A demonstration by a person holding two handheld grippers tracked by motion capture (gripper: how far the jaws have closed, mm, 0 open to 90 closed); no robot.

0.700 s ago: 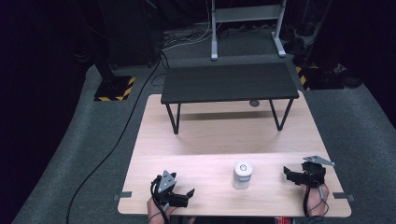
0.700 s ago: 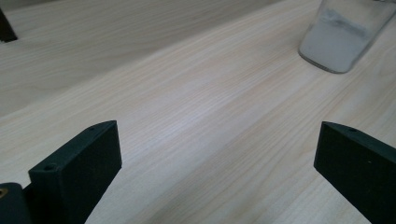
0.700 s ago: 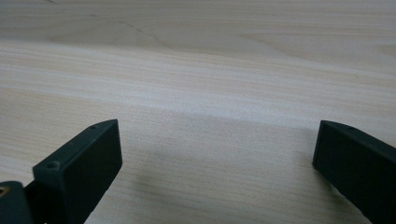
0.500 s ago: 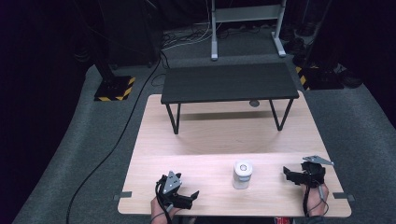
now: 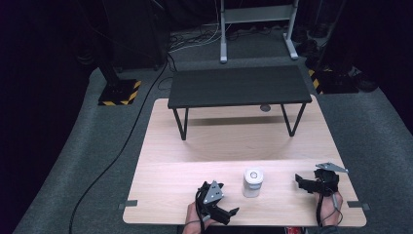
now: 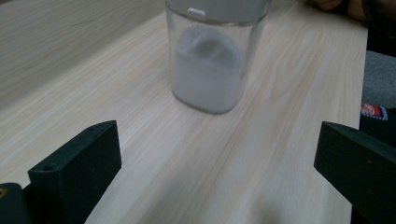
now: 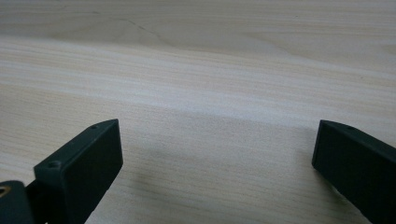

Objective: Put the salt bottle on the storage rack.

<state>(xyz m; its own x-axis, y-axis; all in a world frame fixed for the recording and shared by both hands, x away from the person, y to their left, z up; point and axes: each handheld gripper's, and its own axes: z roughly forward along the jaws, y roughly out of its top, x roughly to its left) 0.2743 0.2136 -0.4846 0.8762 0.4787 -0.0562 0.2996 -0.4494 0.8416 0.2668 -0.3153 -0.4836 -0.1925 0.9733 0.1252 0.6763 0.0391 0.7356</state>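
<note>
Clear jar (image 5: 253, 182) of white powder upright on desk (image 5: 204, 146), near front edge. Left hand-held gripper (image 5: 225, 213) spread, empty, just beside jar, aimed at it. Right hand-held gripper (image 5: 306, 184) spread, empty, well apart from jar. Likely step: left grasps jar. Centre jaws on body, below lid, close gently.

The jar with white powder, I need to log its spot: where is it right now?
In the high view the jar stands upright near the wooden table's front edge, between the left claw and the right claw, nearer the left one.
</note>
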